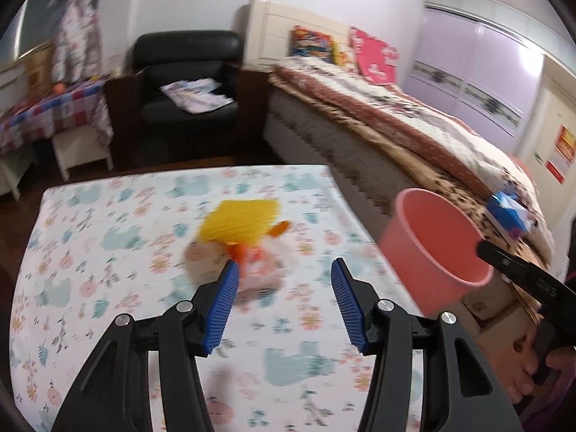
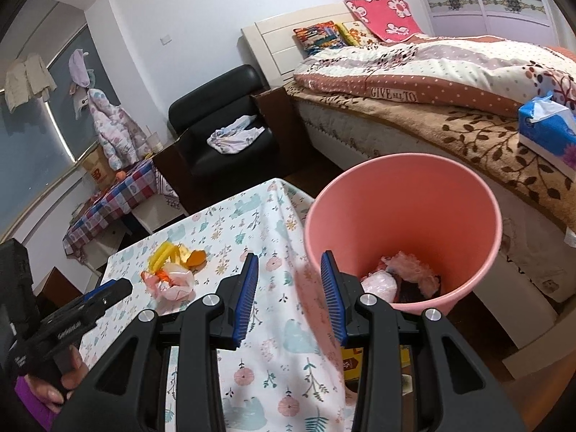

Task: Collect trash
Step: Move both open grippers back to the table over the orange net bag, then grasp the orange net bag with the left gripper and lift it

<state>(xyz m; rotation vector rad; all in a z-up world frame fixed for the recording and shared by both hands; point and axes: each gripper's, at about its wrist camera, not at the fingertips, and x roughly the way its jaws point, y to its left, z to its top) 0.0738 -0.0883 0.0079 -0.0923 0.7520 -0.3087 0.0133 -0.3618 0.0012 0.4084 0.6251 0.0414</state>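
Observation:
A pile of trash lies on the flowered tablecloth: a yellow wrapper (image 1: 240,224), an orange peel (image 1: 279,229) and a crumpled pink-and-white wrapper (image 1: 259,270). The pile also shows in the right wrist view (image 2: 172,270). My left gripper (image 1: 284,277) is open and empty, just short of the crumpled wrapper. A pink bin (image 2: 403,230) stands off the table's right edge and holds pink and white scraps (image 2: 399,273). My right gripper (image 2: 289,270) is open and empty, over the table edge beside the bin's near rim. The bin also shows in the left wrist view (image 1: 432,241).
A bed (image 2: 450,122) with a blue tissue pack (image 2: 547,129) runs along the right. A black armchair (image 1: 190,79) with cloth on it stands behind the table (image 1: 108,252). A small checked-cloth table (image 1: 50,115) is at the left. A cardboard box (image 1: 493,309) sits under the bin.

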